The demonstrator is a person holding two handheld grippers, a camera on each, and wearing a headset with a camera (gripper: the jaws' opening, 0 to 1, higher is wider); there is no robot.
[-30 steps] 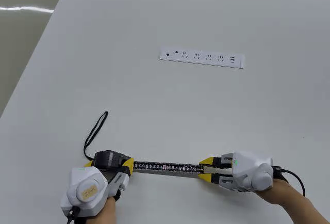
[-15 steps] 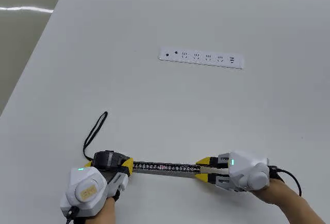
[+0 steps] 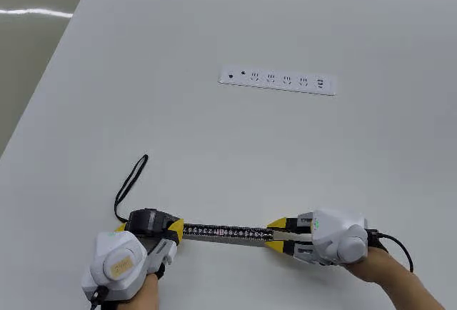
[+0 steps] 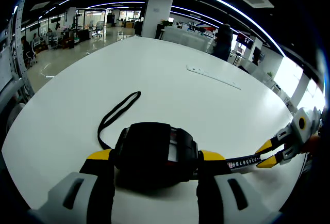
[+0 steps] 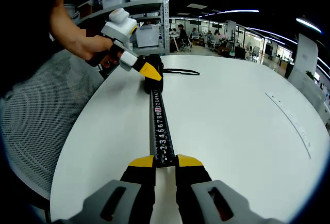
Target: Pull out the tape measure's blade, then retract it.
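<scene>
Claw-wise, the left claw (image 3: 150, 226) is clamped round the tape measure (image 4: 154, 149), covering its sides. The right claw (image 3: 275, 234) pinches the blade (image 3: 225, 232) tip, so the end hook's buried between its jaws. The strap (image 3: 132, 181) loops ahead of the left claw. There's loads of bare counter (image 3: 214, 131) beyond both, with the power strip (image 3: 277, 80) well ahead and the counter edge close behind the left claw.

Left tool (image 3: 150, 226), right tool (image 3: 275, 235) are white — yellow-tipped, black-cabled.
</scene>
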